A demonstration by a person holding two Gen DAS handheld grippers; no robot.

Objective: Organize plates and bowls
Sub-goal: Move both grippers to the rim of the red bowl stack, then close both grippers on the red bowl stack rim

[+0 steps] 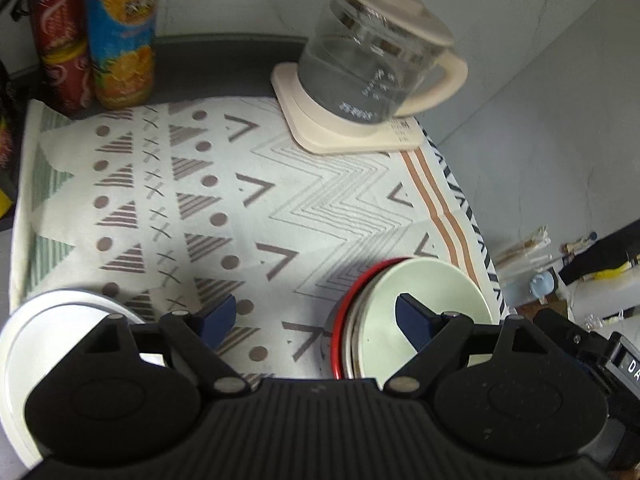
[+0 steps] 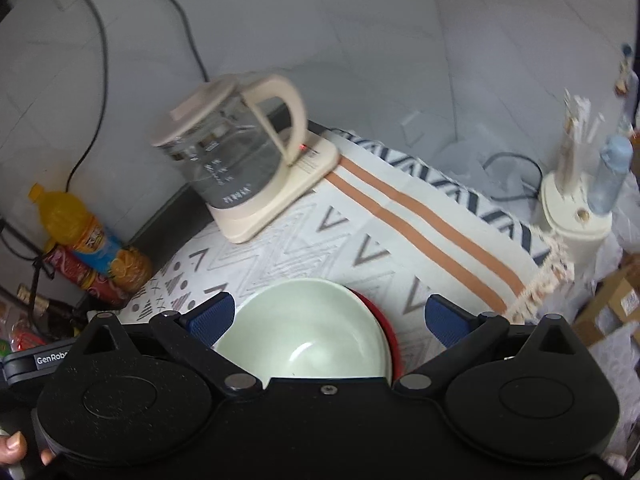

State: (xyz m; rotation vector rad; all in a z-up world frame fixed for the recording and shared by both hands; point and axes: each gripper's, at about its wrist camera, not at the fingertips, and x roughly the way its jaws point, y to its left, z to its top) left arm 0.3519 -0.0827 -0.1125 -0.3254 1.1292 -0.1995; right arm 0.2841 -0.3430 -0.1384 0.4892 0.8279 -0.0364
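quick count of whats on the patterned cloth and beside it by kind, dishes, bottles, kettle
Bowls: 2, a pale green bowl nested in a red bowl
Plates: 1, a white plate
Bottles: 2, an orange juice bottle and a red bottle
Kettles: 1, a glass kettle
Total: 6

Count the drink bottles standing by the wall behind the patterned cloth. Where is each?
2: an orange juice bottle at the cloth's back corner, and a red bottle touching it on the side away from the kettle. Others may be hidden.
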